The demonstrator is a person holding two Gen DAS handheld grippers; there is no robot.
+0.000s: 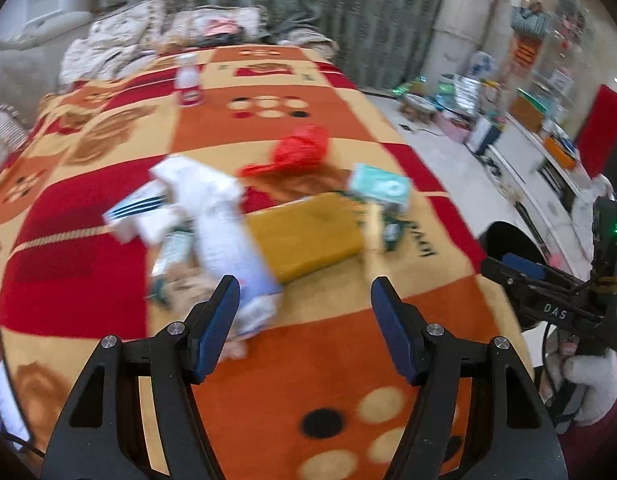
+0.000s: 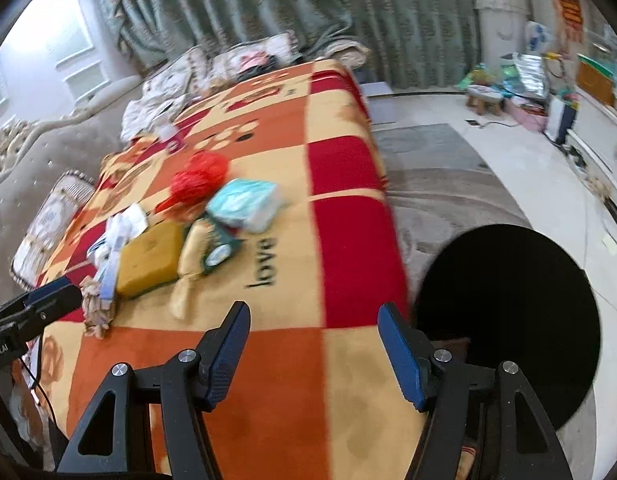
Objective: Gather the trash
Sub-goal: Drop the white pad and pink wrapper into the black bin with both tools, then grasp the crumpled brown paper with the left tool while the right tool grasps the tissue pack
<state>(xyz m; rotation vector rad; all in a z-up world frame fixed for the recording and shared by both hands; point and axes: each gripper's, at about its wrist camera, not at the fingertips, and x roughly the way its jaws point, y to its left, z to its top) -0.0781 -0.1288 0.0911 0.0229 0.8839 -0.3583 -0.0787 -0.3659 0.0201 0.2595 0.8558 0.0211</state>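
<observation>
Tongs first: left gripper (image 1: 304, 300) gapes empty over the blanket (image 1: 340, 360); right gripper (image 2: 314, 328) likewise wide, nothing between its blue pads, held in a gloved hand (image 1: 592, 384).

Bin (image 2: 508, 320): round, black mouth on the floor, just off the bed's edge, beside the right tongs.

Trash, one loose heap mid-blanket, ahead of both tongs, nearer the left:
- crumpled tissue (image 1: 252, 316), soft, at the left finger (image 1: 218, 320);
- white wrapper (image 1: 224, 236), blurred, long axis running away and leftward;
- mustard block (image 1: 308, 236), flat, spongy-looking;
- teal-and-white packet (image 1: 382, 188), soft plastic;
- red bag (image 1: 300, 150), crinkled, bunched.

Likely first pick, by my reckoning: tissue or wrapper, left tongs.

Farther: small bottle (image 1: 188, 80), upright, well apart from the heap. Fleece blanket, chequered red, orange, cream.
</observation>
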